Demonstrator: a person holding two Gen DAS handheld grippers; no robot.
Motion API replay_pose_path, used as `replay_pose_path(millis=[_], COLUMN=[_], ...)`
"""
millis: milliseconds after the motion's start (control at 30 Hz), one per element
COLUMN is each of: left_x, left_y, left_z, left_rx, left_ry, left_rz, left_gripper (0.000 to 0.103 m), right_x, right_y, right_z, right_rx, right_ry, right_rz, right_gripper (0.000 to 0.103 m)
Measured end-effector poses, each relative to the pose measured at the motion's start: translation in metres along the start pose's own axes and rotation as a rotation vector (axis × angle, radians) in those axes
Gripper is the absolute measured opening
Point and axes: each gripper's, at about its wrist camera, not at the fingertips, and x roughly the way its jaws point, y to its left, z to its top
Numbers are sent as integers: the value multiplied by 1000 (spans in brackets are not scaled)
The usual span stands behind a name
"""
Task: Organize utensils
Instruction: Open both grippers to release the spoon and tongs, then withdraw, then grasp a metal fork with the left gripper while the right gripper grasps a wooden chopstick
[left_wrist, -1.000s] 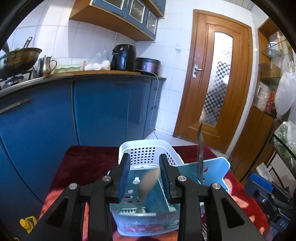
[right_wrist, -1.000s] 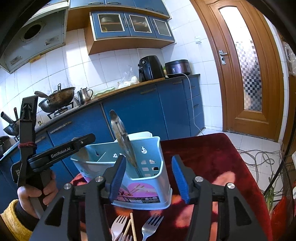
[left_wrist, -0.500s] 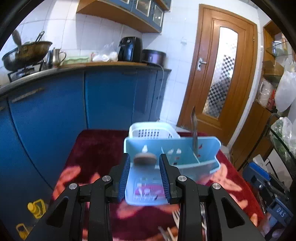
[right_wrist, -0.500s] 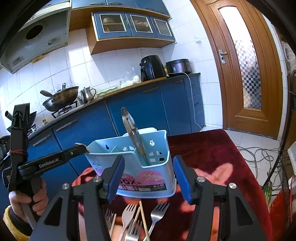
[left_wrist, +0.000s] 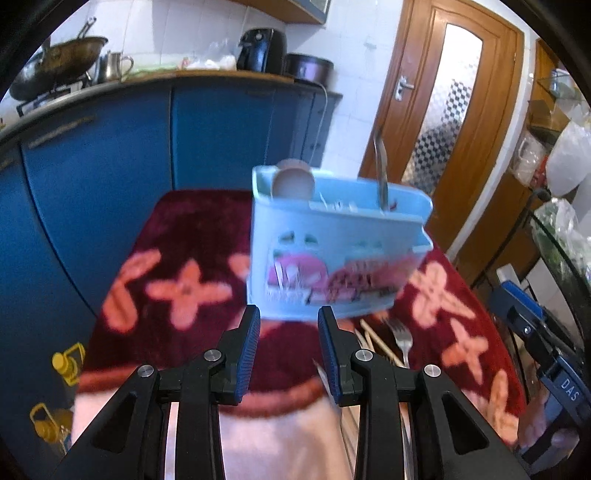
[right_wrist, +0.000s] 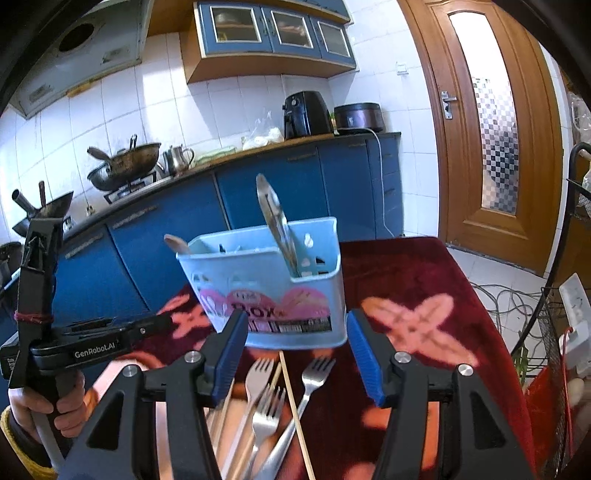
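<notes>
Left wrist view: the left gripper (left_wrist: 289, 325) has pulled back from the blue caddy (left_wrist: 332, 258), its jaws parted and holding nothing. A second ago a wooden spoon sat between those pads; now the wooden spoon (left_wrist: 293, 181) stands in the caddy's left compartment, so that piece looks stowed. The view is smeared by motion; the compartments' insides are unreadable.

Right wrist view: the right gripper (right_wrist: 293, 341) hangs wide apart and empty over the loose forks (right_wrist: 266, 402) and chopsticks (right_wrist: 295, 410) on the red cloth (right_wrist: 406, 280), likely next. A metal utensil (right_wrist: 275, 218) leans in the right compartment; its lower end is hidden
</notes>
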Motion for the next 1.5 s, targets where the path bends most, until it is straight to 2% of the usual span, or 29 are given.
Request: replay_pose_path(millis=[367,733,800,900,1100,1333,1500], left_x=[24,41,44,50,54,43,36], left_y=[-14,-32,-34,-37,-38,-27,-13], left_z=[-35,-48,-50,-53,-56,-53,-52], left_rx=[16,55,56,60,59,22,22], left_ry=[132,190,199,215,210,179,166], left_rz=[-37,-95,-105,-113,-118,-130,-67], left_gripper=[33,33,22,15,3,3,3], right_x=[7,14,15,17,19,22,28], right_y=[-10,-23,-24,-27,-28,-24,-15], right_z=[-25,-36,-38,-41,-44,-45,-45], right_rx=[12,35,39,42,48,26,-30], right_ry=[88,132,138,148,162,184,237], right_rz=[-14,-18,-17,-18,-12,-3,16], right_gripper=[59,59,59,59,59,59,56])
